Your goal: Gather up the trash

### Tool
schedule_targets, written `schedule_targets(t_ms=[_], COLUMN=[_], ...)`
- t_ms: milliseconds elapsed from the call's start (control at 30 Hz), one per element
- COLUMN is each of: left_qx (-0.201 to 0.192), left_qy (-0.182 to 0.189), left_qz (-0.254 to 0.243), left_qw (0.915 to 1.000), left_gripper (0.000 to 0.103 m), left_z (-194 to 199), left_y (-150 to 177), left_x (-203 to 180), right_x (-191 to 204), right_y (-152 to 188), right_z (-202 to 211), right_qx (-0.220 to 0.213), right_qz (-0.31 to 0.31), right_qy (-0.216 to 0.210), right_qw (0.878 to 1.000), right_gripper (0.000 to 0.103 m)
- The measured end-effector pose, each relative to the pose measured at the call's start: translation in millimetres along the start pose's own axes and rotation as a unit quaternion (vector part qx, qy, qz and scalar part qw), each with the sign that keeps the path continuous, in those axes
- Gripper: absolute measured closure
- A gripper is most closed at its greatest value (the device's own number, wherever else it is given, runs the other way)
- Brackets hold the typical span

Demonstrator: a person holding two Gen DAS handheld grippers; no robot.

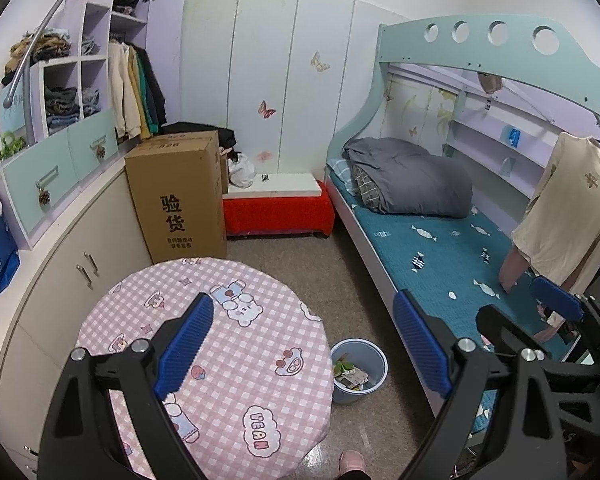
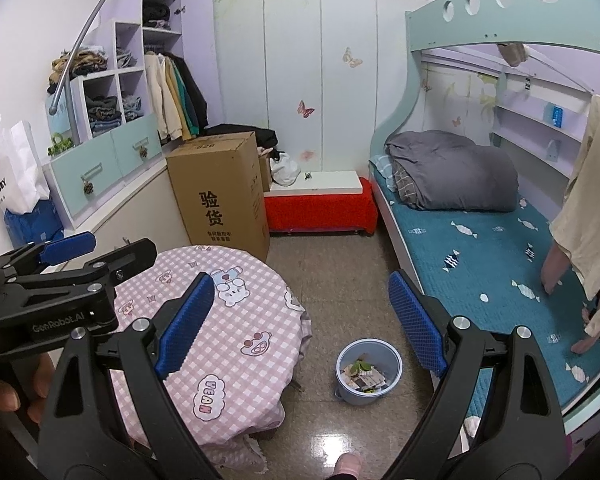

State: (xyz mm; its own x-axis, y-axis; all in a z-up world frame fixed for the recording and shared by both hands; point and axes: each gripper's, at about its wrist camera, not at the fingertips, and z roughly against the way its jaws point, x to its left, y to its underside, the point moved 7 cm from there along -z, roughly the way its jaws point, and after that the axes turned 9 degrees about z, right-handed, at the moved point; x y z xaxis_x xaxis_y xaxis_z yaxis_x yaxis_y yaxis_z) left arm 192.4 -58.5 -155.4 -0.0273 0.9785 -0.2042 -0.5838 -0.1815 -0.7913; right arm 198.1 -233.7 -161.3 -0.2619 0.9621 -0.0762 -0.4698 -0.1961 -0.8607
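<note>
A pale blue trash bin (image 1: 381,360) (image 2: 396,360) stands on the floor between the round table and the bed. It holds crumpled paper scraps and a green leaf (image 1: 352,376) (image 2: 363,374). My left gripper (image 1: 304,346) hangs open above the table's right edge with nothing between its blue pads. In the right wrist view the left gripper (image 2: 100,250) shows at the left, over the table. My right gripper (image 2: 302,324) is open and empty too, above the floor just behind the bin. In the left wrist view the right gripper (image 1: 520,306) sits at the right, in front of the bed.
The round table (image 1: 260,340) (image 2: 240,320) wears a pink checked cloth. A tall cardboard box (image 1: 176,196) and a red-covered bench (image 1: 278,212) stand behind it. A bunk bed (image 1: 460,260) fills the right side. A person's pink slipper (image 2: 348,464) shows at the bottom edge.
</note>
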Motion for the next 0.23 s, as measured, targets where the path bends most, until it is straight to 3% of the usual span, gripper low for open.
schedule_targets(t_ms=[233], left_qx=[0.029], left_qy=[-0.045], left_qz=[0.034], left_qw=[0.9980], left_gripper=[0.014], left_z=[-33], left_y=[11], left_x=[33], right_x=[19], right_y=[2], right_z=[-46], right_qx=[0.030], right_qz=[0.031], right_qy=[-0.032], right_qw=[0.999], right_gripper=[0.016])
